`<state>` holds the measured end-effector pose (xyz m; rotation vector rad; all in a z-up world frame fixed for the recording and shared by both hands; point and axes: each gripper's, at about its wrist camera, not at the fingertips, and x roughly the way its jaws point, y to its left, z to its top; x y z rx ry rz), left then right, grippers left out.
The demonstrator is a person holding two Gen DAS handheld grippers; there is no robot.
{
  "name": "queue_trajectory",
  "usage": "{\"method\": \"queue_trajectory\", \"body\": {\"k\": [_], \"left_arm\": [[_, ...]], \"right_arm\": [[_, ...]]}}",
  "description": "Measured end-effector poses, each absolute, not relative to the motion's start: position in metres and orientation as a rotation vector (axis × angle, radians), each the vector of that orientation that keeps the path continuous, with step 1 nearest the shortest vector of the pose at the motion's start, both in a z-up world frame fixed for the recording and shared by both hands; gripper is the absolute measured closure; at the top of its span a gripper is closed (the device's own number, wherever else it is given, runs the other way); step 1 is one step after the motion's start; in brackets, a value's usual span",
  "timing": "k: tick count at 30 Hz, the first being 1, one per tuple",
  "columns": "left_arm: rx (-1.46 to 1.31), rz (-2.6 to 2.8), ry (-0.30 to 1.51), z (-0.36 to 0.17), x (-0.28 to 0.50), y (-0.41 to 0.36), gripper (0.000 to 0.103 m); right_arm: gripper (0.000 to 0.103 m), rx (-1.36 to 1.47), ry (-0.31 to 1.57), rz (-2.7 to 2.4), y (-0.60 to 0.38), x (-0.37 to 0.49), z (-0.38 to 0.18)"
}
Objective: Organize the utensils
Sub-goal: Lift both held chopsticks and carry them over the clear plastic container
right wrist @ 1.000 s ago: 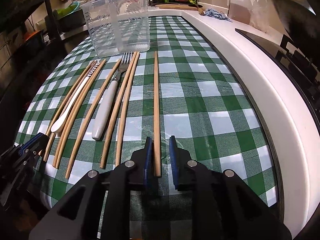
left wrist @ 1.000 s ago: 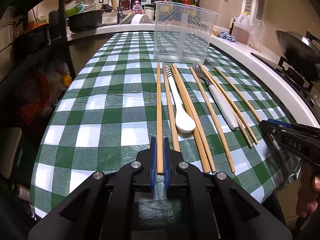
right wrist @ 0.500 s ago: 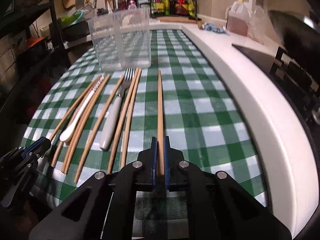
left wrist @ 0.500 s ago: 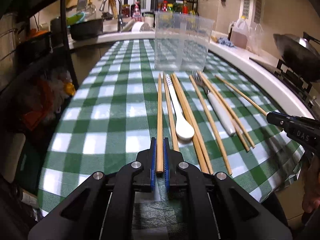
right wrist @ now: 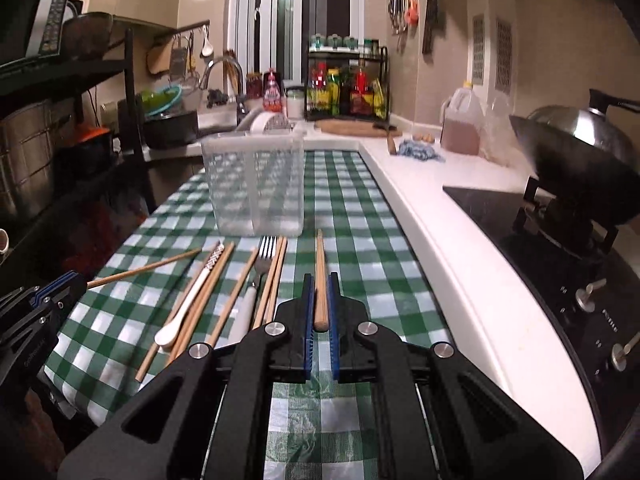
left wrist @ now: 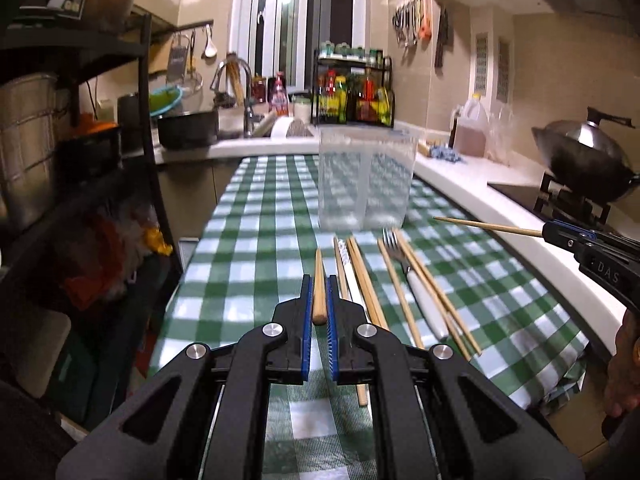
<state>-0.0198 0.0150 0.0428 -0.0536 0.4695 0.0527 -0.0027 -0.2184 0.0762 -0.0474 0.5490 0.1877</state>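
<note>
Wooden chopsticks fill both grips: the left gripper [left wrist: 319, 300] is clenched on one chopstick [left wrist: 319, 284], and the right gripper [right wrist: 319, 300] is clenched on another chopstick [right wrist: 321, 276], each stick raised off the tabletop [left wrist: 248, 248] and pointing forward. Beyond the fingertips, on the green-checked cloth, lie the loose chopsticks [left wrist: 402, 300], a white spoon [right wrist: 184, 312] and a white-handled fork [left wrist: 416, 284], side by side. Farther on stands a clear plastic container [left wrist: 366, 178], upright, just past the utensils' far ends. At the back sits a sink faucet [left wrist: 240, 92].
</note>
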Motion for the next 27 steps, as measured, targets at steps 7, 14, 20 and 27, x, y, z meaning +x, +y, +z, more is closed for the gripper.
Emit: {"method": "queue_trajectory", "body": {"k": [7,14,20,27], "left_arm": [[-0.071,0.047,0.399,0.072,-0.024,0.023,0.097],[-0.104,0.036,0.351,0.098,-0.021,0.031,0.097],[-0.120,0.023,0.336,0.115,-0.013,0.036,0.097],[-0.141,-0.011,0.373,0.145,0.018,0.051,0.097]], "right_arm": [[0.097,-0.026,0.510,0.205,-0.220,-0.008,0.098],[0.096,-0.009,0.517,0.221,-0.224,-0.008,0.117],[0.097,0.016,0.516,0.206,-0.231,0.004,0.133],[0.096,0.028,0.548,0.228,-0.227,0.040,0.171]]}}
